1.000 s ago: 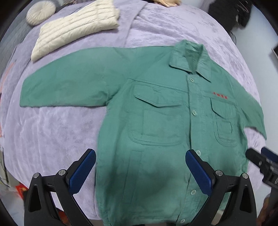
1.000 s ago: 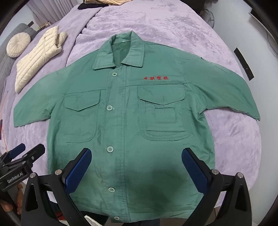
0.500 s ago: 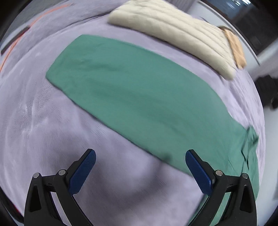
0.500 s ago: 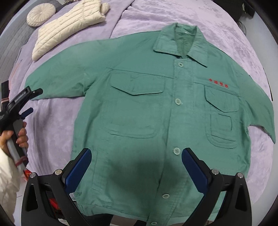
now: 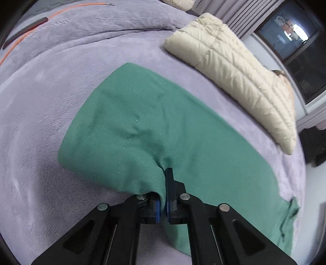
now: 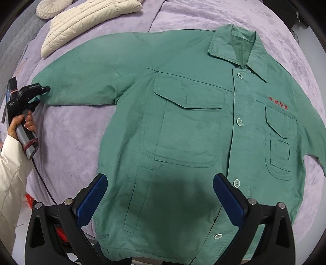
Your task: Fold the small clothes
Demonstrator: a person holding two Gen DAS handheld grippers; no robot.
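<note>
A green button-up shirt [image 6: 193,126] with two chest pockets and red lettering lies flat, front up, on a purple bedspread [image 6: 67,138]. Its sleeve [image 5: 142,126] stretches out to the side. My left gripper [image 5: 162,195] is shut on the cuff end of that sleeve, pinching a fold of green cloth between the blue pads; it also shows in the right wrist view [image 6: 38,91] at the sleeve's end. My right gripper [image 6: 161,199] is open and empty, hovering over the shirt's lower hem.
A folded cream puffer jacket [image 5: 240,67] lies on the bed beyond the sleeve; it shows in the right wrist view [image 6: 85,20] too. A round cream cushion [image 6: 53,7] sits at the far corner. An orange cord [image 5: 40,22] runs along the bed's edge.
My left gripper moved to the sleeve's cuff end and closed on it. My right gripper shifted a little over the hem and stayed open.
</note>
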